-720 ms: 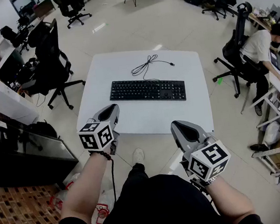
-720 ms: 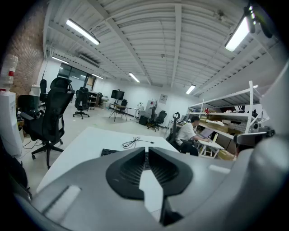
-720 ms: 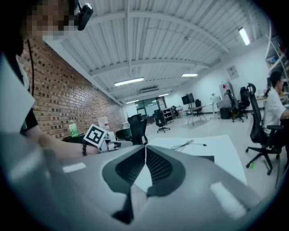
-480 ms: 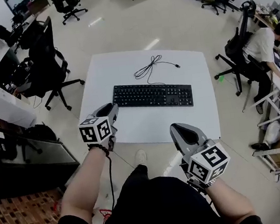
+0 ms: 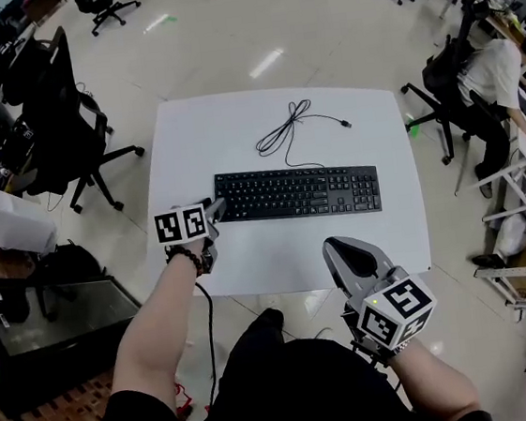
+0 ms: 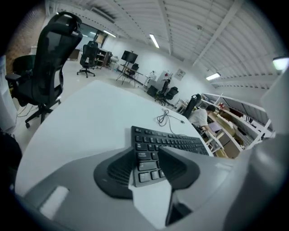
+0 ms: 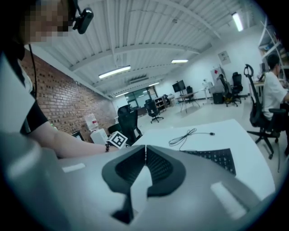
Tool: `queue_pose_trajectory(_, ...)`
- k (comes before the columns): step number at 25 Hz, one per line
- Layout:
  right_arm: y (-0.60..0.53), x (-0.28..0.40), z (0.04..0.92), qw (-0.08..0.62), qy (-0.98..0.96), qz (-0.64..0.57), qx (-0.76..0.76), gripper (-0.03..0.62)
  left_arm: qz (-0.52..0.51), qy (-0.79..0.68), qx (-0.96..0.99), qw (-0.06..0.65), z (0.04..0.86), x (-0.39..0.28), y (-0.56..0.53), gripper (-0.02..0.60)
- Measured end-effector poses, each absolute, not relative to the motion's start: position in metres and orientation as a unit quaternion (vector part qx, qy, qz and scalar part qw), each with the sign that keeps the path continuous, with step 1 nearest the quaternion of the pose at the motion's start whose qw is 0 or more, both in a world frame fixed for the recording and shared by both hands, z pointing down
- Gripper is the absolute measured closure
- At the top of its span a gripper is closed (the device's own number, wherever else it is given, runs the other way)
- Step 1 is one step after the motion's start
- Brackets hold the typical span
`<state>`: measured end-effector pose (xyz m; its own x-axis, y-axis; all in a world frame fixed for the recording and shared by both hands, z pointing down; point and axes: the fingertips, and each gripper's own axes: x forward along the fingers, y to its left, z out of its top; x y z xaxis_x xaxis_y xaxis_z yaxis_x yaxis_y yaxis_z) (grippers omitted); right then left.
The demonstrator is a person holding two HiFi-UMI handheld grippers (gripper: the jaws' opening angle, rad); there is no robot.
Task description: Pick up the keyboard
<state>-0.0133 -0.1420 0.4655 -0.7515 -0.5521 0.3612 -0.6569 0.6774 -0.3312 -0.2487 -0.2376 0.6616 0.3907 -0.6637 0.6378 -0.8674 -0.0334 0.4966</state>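
A white bench [image 5: 278, 255] is seen. A black keyboard [image 5: 297, 192] is laid flat across its middle, with the long side along the near edge. Its thin black cable [image 5: 284, 129] is curled up by the far edge.

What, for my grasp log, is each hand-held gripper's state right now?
Left hand-held gripper: open, at one end of the black rectangular plastic keyboard, not gripping it.
Right hand-held gripper: shut, empty.

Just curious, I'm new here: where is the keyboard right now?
In the head view, the keyboard lies flat on the white table, cable coiled beyond it, with the left gripper at its left end.
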Motion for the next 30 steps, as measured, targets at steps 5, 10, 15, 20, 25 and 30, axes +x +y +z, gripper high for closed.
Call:
queue_pose_trajectory(5, -0.171, -0.033, 0.479, 0.116, -0.900, 0.242, 0.344, 0.586, 0.109, -0.512, 0.707, 0.476, 0.684, -0.262, -0.263, 0.433)
queue_pose_trajectory(10, -0.183, -0.035, 0.485, 0.112, -0.893, 0.259, 0.352, 0.586, 0.099, -0.485, 0.707, 0.505, 0.691, -0.258, -0.274, 0.433)
queue_pose_trajectory(15, -0.194, -0.035, 0.493, 0.111, -0.890, 0.265, 0.354, 0.586, 0.092, -0.480, 0.697, 0.524, 0.700, -0.257, -0.279, 0.457)
queue_pose_trajectory(20, -0.200, -0.034, 0.495, 0.107, -0.889, 0.271, 0.354, 0.586, 0.091, -0.489, 0.688, 0.528, 0.691, -0.257, -0.274, 0.485)
queue_pose_trajectory(25, -0.194, -0.032, 0.494, 0.099, -0.885, 0.298, 0.344, 0.586, 0.077, -0.492, 0.686, 0.530, 0.666, -0.250, -0.260, 0.495)
queue_pose_trajectory(30, -0.192, -0.026, 0.512, 0.089, -0.864, 0.359, 0.342, 0.581, 0.064, -0.495, 0.686, 0.529, 0.636, -0.246, -0.251, 0.503)
